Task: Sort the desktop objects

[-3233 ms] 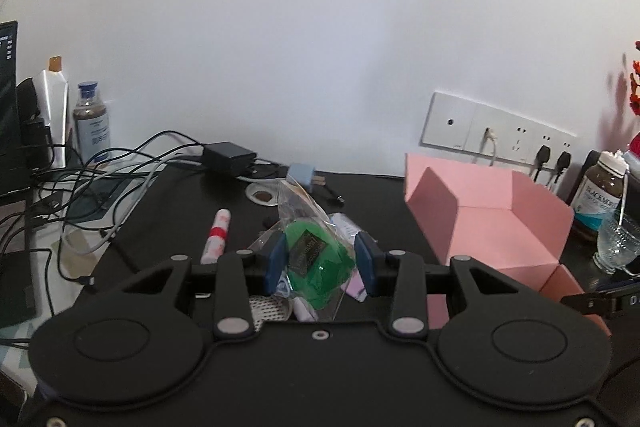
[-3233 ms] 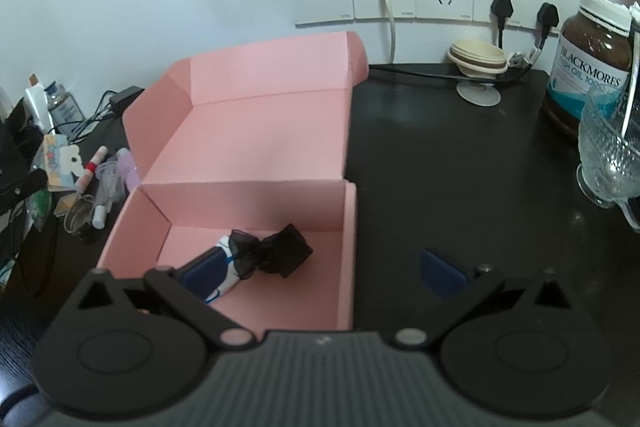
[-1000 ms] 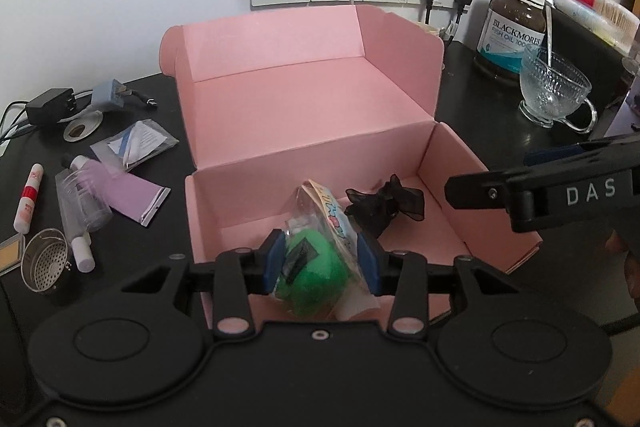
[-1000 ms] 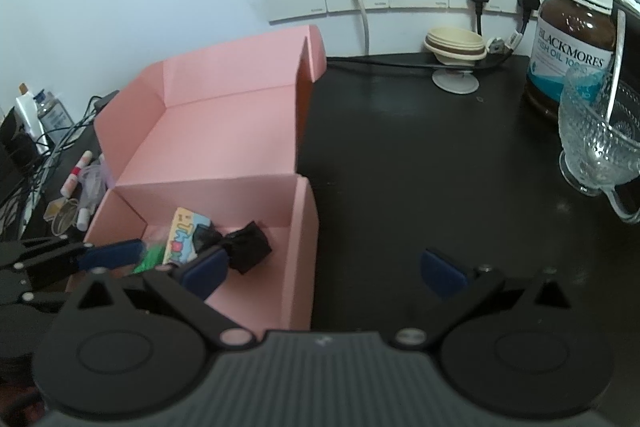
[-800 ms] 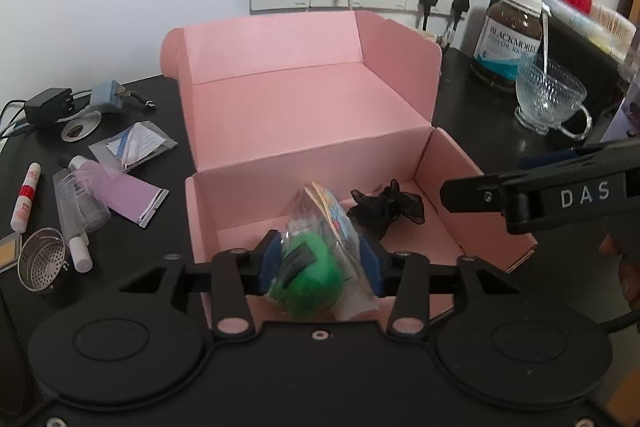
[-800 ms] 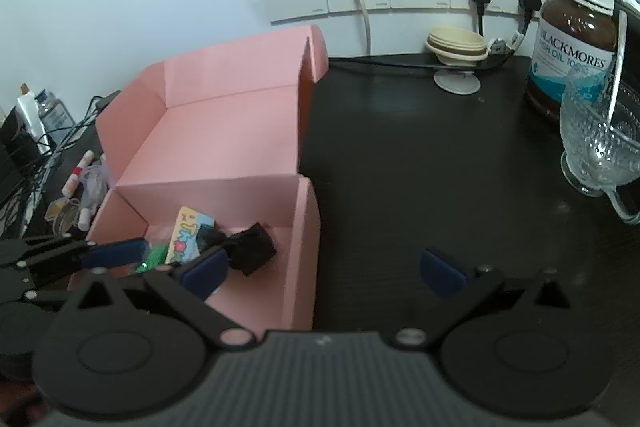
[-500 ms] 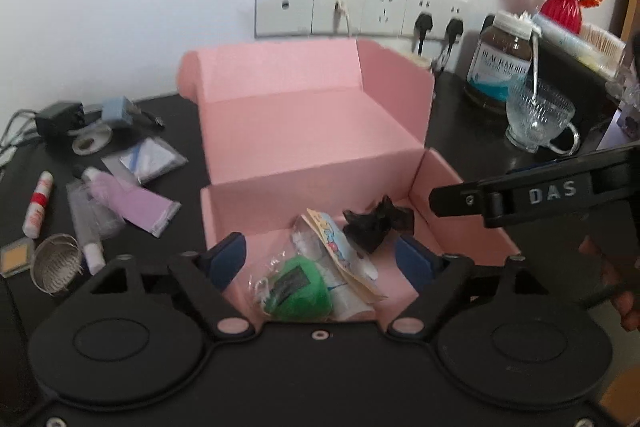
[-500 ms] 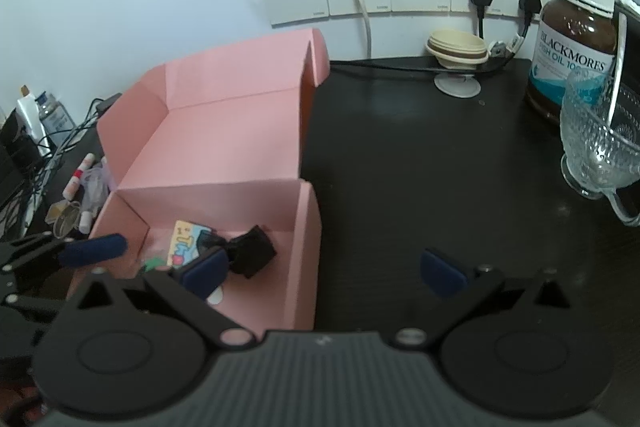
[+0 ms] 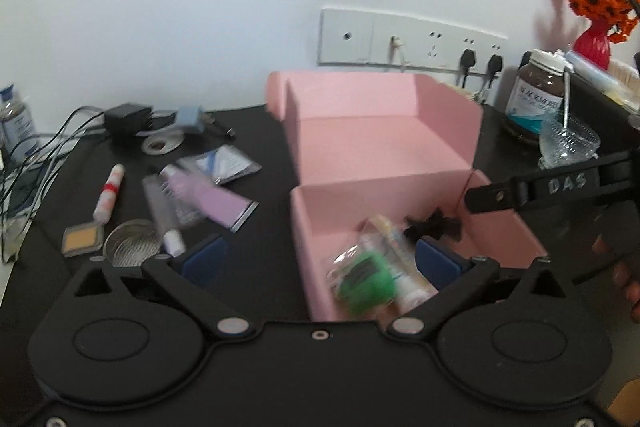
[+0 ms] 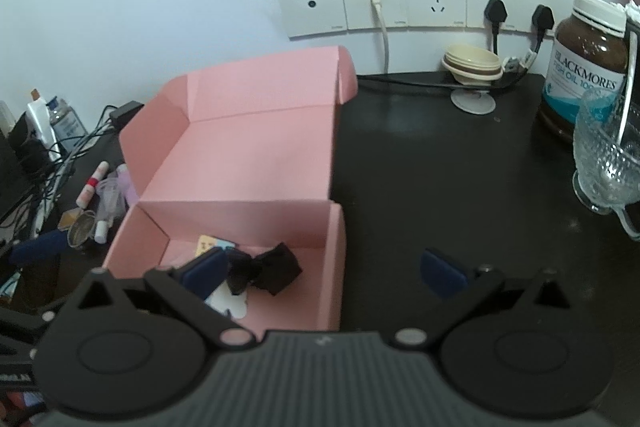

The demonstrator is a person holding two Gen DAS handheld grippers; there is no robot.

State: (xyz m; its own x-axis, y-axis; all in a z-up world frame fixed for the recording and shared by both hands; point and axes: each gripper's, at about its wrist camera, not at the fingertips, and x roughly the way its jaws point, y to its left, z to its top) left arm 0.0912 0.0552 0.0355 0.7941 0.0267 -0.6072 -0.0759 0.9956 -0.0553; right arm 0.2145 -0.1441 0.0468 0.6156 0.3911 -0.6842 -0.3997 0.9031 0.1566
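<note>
Box (image 9: 384,155), pink, one, centre frame: holds one green-filled clear bag (image 9: 364,277) and one black bow (image 9: 434,227). Left gripper (image 9: 320,259) and right gripper (image 10: 324,271): two, both spread wide, gripping nothing. Left of box: one purple tube (image 9: 208,195), one red-banded stick (image 9: 109,191), one mesh strainer (image 9: 132,247).

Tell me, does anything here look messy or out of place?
Yes. Small items lie scattered left of the pink box: a purple tube, lip balm, a strainer, tangled cables. Nothing looks spilled or broken.

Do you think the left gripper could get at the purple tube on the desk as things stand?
Probably yes. The left gripper is open and empty, and the purple tube lies on the bare desk just ahead to its left, outside the pink box; only a clear bottle crowds it.
</note>
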